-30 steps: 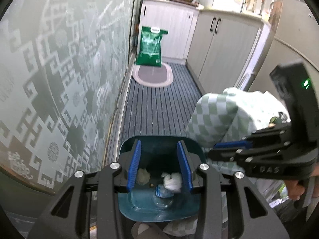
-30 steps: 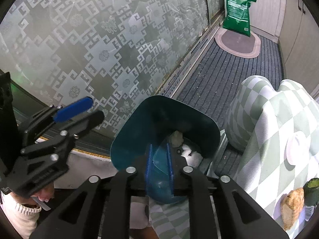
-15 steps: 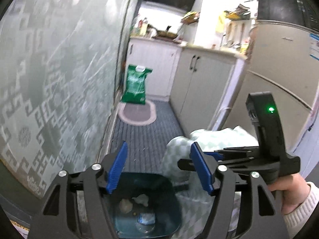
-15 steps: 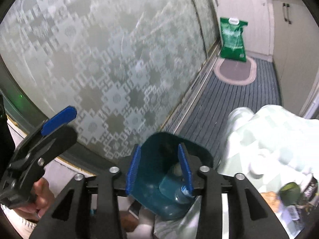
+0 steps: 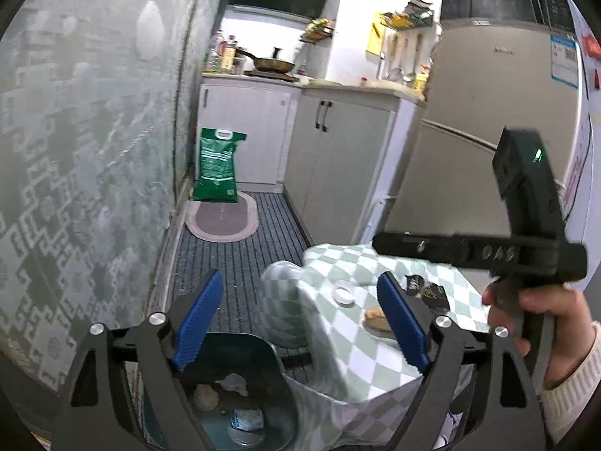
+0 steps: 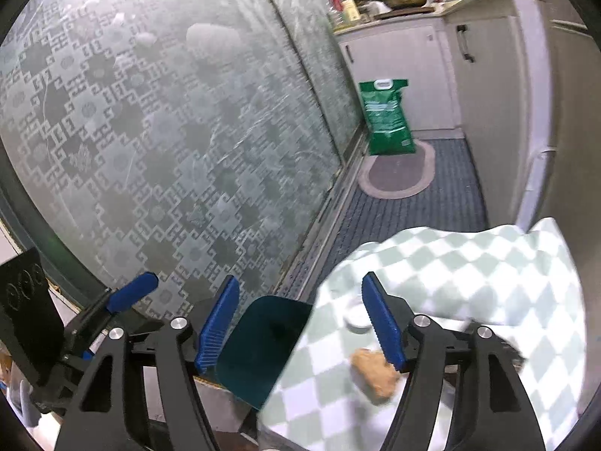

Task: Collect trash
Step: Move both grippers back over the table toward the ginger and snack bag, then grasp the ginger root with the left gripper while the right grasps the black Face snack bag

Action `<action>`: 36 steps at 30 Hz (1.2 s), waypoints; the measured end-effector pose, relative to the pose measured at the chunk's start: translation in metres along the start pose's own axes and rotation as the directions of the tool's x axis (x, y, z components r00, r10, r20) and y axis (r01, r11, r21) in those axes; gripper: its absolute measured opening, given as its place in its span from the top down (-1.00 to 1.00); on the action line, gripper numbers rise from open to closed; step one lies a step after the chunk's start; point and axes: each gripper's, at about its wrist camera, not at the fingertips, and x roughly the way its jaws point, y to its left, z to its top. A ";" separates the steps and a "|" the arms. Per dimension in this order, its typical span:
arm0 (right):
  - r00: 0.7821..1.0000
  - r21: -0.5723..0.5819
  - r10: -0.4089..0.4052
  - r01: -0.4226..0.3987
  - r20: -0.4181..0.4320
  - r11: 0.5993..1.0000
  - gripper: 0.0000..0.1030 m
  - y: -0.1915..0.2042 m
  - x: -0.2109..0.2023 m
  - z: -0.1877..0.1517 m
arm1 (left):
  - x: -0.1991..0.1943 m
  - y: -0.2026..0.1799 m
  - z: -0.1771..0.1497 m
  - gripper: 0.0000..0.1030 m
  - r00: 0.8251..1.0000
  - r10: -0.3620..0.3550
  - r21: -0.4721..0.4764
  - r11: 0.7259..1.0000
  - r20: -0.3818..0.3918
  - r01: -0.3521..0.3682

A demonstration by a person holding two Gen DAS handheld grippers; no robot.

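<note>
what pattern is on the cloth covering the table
The table's cloth has a pale green and white diamond check, clearest in the left wrist view.

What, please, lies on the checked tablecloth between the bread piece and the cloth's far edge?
In the left wrist view, a small white round lid lies on the checked tablecloth, just beyond the bread piece.

raised letters "das" stand on the right gripper (image 5: 484, 251) body.
</note>
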 end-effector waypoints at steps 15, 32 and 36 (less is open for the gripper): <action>0.991 0.048 -0.132 0.130 0.035 0.990 -0.57 -0.066 -0.066 -0.012 | 0.077 -0.057 -0.028 -0.83 0.976 -0.131 0.042 0.989 -0.174 0.140; 0.978 -0.033 -0.202 0.200 -0.055 0.979 -0.58 -0.098 -0.075 -0.036 | 0.125 -0.102 -0.047 -0.78 0.957 -0.124 0.146 0.975 -0.264 0.167; 0.966 -0.088 -0.251 0.245 -0.062 0.965 -0.58 -0.102 -0.070 -0.042 | 0.130 -0.101 -0.048 -0.66 0.957 -0.094 0.152 0.979 -0.276 0.140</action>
